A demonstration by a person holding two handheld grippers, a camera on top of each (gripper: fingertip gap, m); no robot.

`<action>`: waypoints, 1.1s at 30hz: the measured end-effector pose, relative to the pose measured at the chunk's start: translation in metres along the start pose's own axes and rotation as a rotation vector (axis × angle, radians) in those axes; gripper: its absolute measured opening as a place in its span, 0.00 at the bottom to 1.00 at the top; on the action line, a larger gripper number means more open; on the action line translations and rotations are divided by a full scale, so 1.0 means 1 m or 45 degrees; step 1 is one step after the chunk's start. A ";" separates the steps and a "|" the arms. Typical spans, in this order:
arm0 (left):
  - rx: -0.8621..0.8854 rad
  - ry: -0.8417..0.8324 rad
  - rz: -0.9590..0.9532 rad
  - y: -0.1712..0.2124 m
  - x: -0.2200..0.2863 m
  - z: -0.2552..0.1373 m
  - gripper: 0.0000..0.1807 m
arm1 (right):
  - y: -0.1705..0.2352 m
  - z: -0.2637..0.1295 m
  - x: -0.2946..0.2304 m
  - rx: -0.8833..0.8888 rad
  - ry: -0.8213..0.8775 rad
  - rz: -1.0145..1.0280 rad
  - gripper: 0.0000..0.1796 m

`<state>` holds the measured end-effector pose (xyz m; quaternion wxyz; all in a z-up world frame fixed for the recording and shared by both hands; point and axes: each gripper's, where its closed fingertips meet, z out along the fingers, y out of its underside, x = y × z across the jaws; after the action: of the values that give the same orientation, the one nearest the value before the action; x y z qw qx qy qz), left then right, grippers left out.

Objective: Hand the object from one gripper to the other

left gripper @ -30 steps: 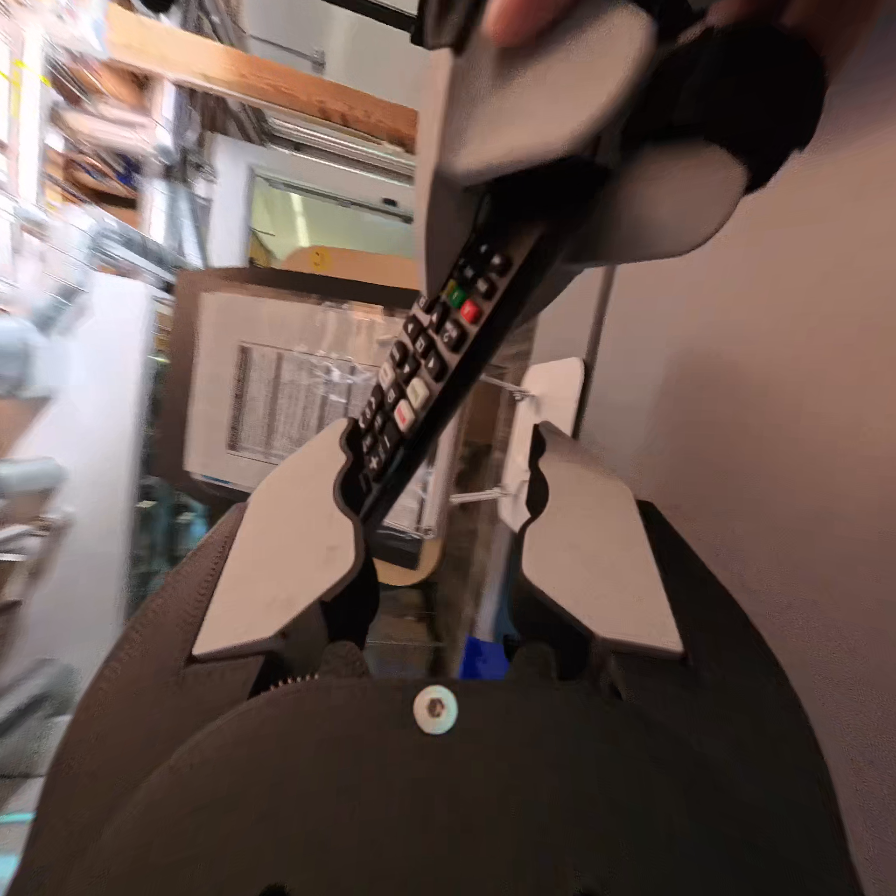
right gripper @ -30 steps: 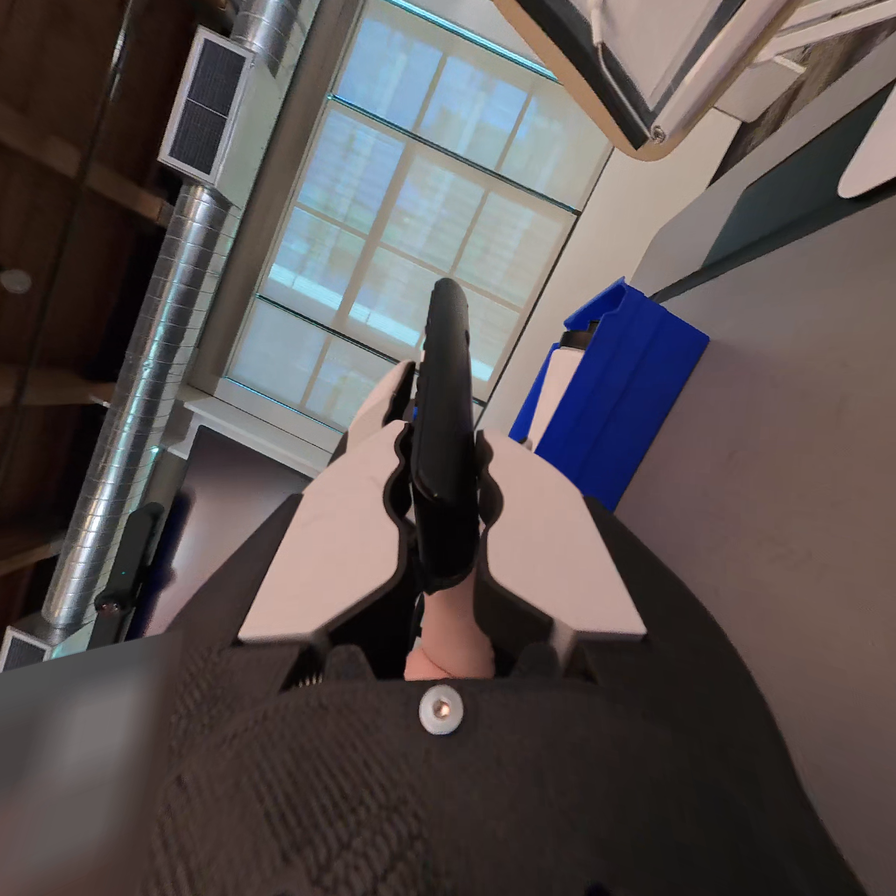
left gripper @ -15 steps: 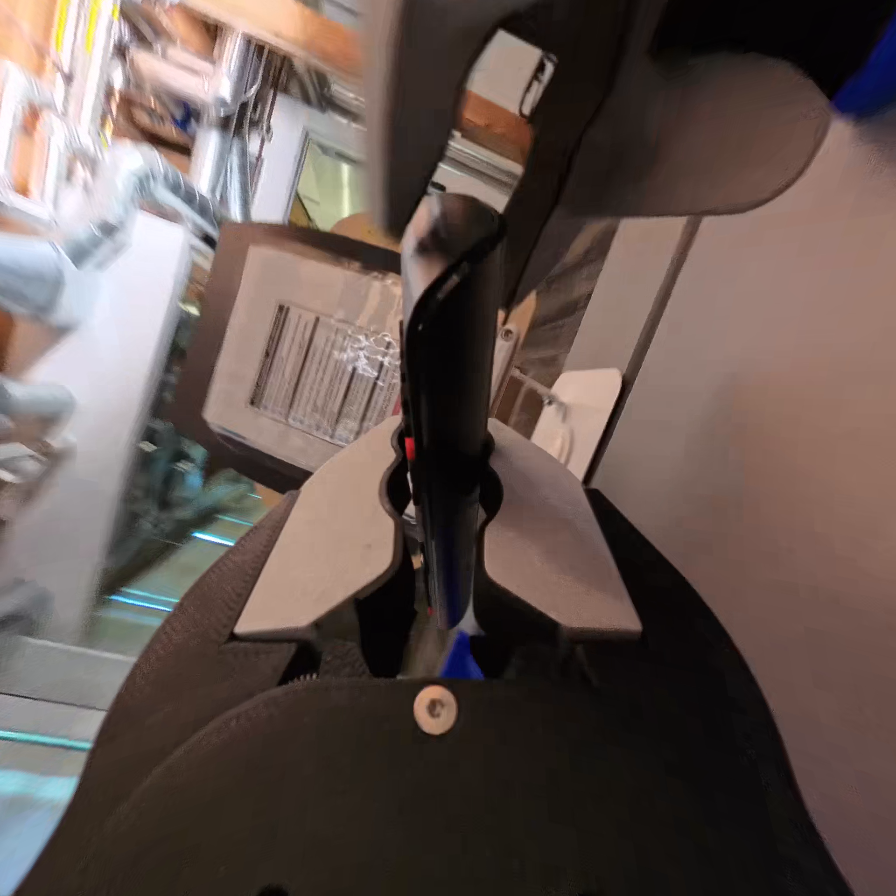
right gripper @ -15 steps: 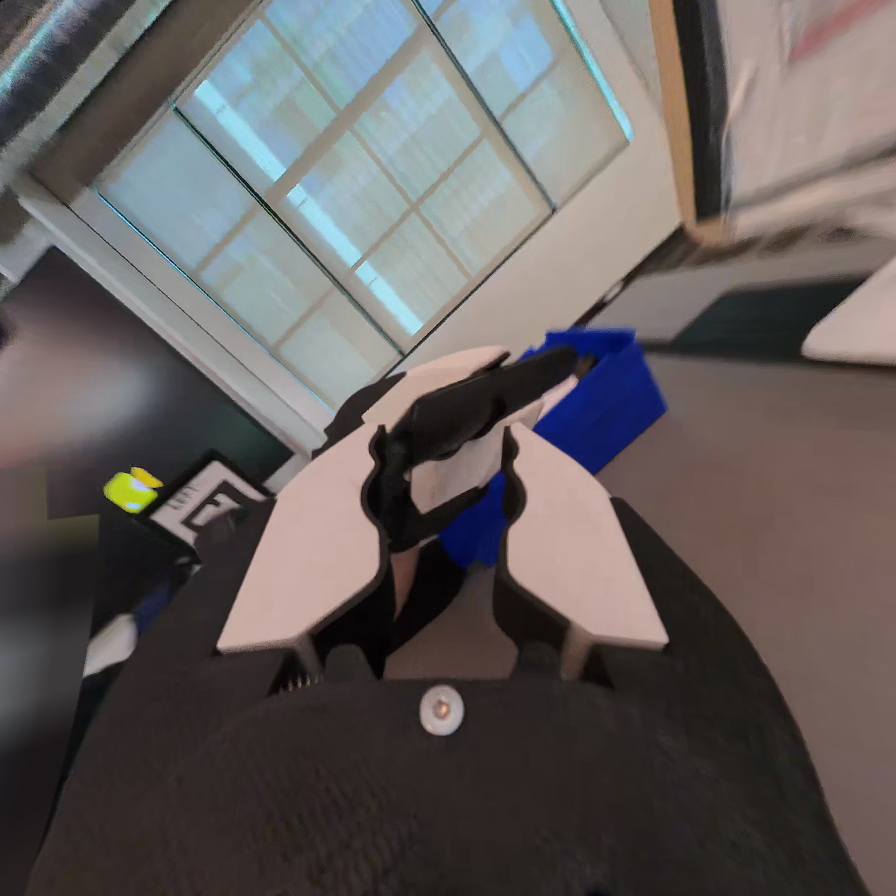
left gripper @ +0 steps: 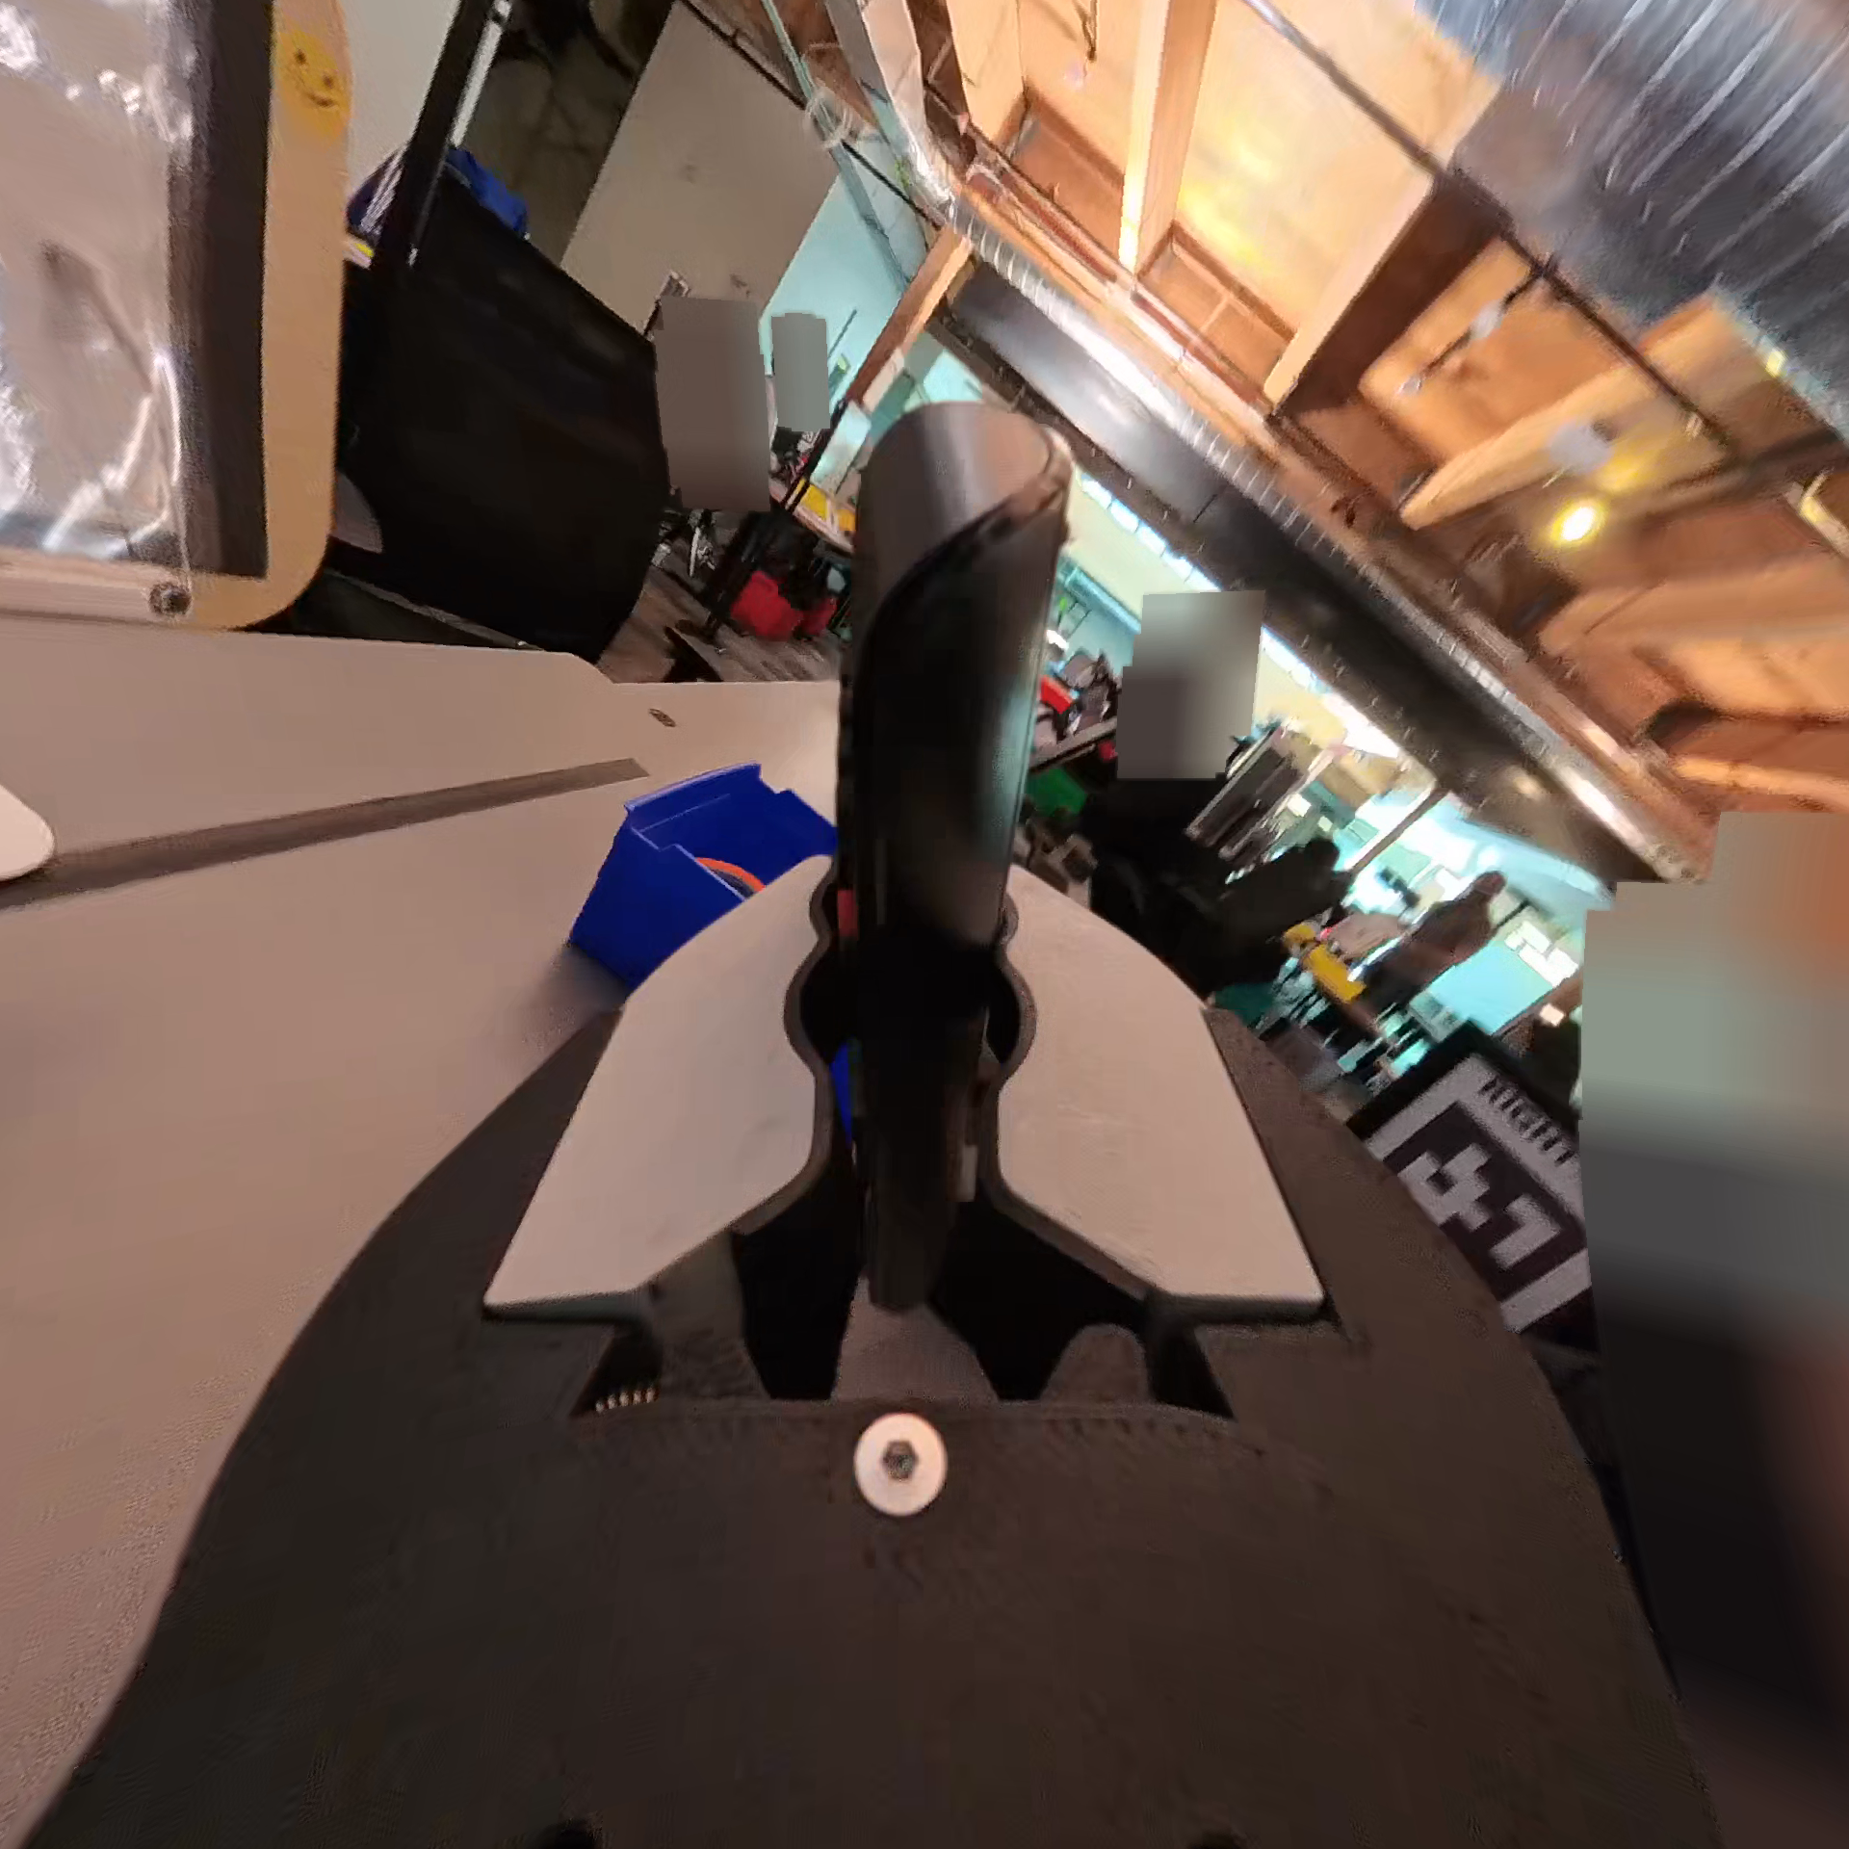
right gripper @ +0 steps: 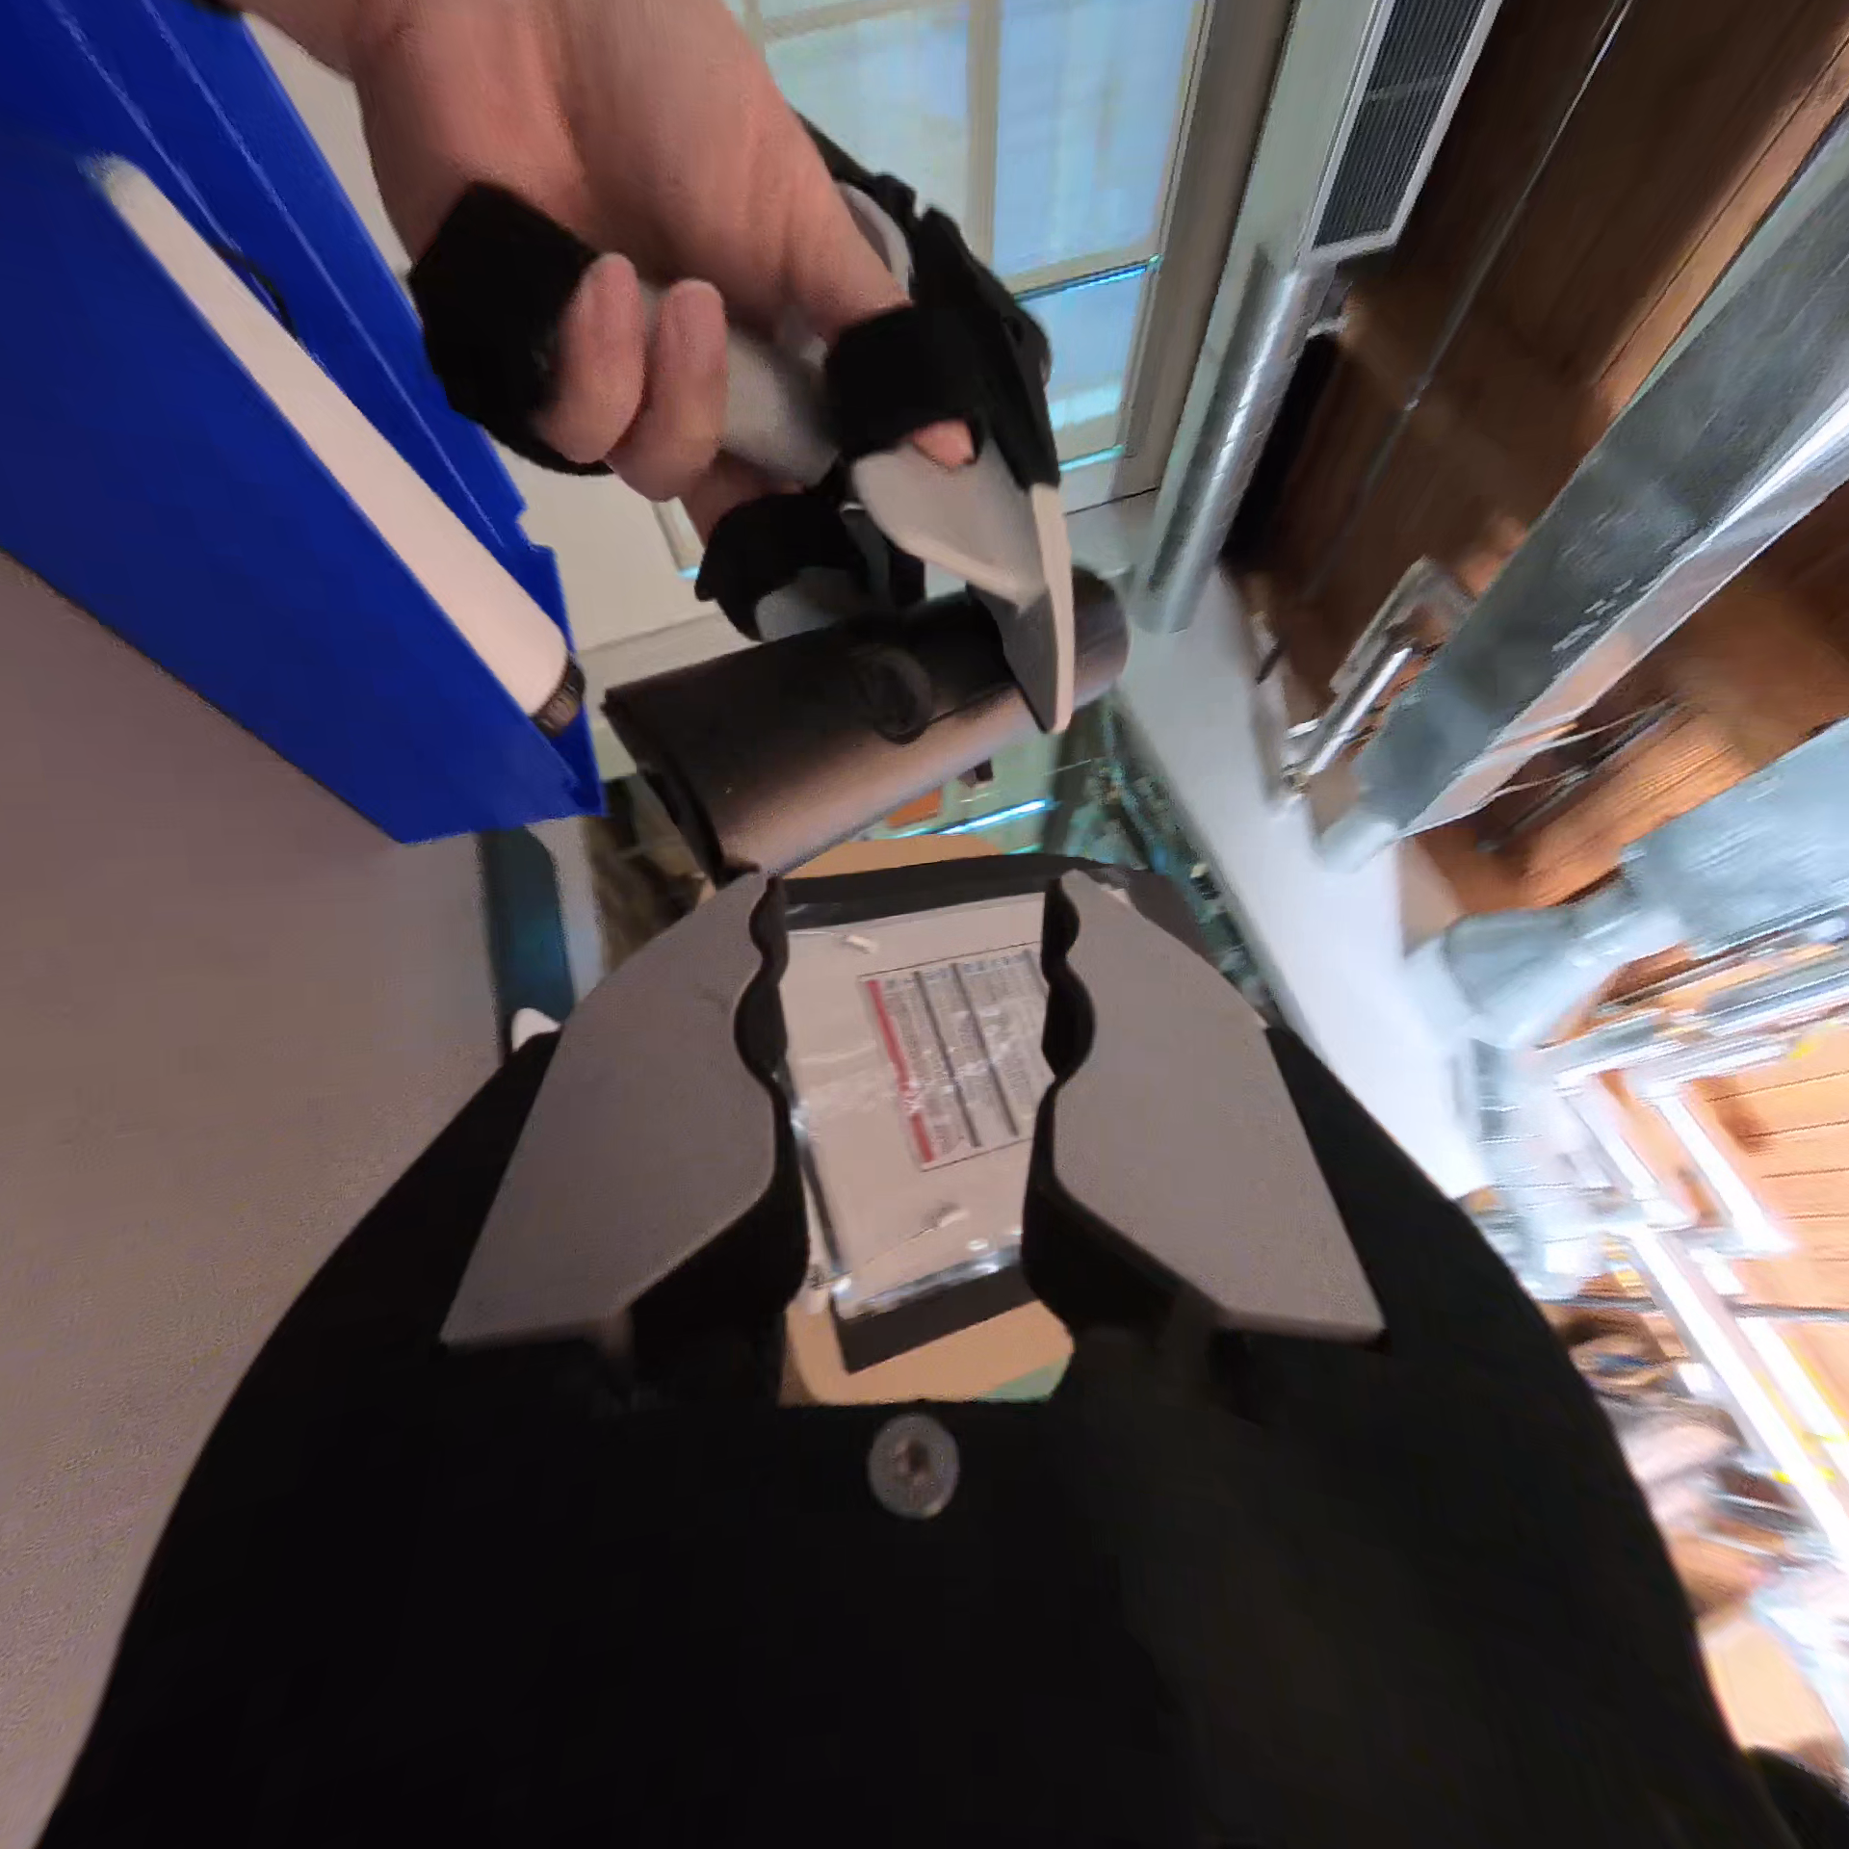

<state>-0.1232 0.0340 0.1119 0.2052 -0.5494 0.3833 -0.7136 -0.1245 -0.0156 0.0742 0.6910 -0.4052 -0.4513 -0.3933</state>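
Note:
In the left wrist view my left gripper (left gripper: 915,920) is shut on a black remote control (left gripper: 941,720). The remote stands edge-on between the two pads and sticks out well past the fingertips. In the right wrist view my right gripper (right gripper: 910,900) is open with nothing between its pads. Beyond it the same remote (right gripper: 850,720) is held in the other gripper (right gripper: 1011,590), which a person's hand (right gripper: 640,250) grips. The remote's near end lies just beyond my right fingertips, clear of the pads.
A blue bin (left gripper: 690,870) stands on the grey table (left gripper: 250,1001); it also shows in the right wrist view (right gripper: 230,480). A framed sheet in clear plastic (right gripper: 920,1081) lies beyond the right jaws. People and shelving fill the background.
The left gripper closed on the remote while the right gripper opened and let it go. The right gripper has drawn back, and the remote now sits only in the left gripper.

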 end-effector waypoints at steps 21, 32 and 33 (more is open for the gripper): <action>0.137 -0.073 -0.531 0.025 -0.047 0.014 0.13 | 0.006 0.023 -0.042 -0.348 -0.007 -0.472 0.18; 0.230 0.050 -0.269 -0.005 -0.035 0.005 0.32 | 0.028 0.006 0.018 -0.354 0.030 0.352 0.13; 0.271 0.020 -0.193 -0.014 -0.037 -0.001 0.33 | 0.035 0.003 0.026 -0.336 0.055 0.508 0.14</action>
<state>-0.1103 0.0691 0.0990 0.2046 -0.5462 0.2645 -0.7680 -0.0861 -0.0051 0.0919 0.7056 -0.5646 -0.2922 -0.3129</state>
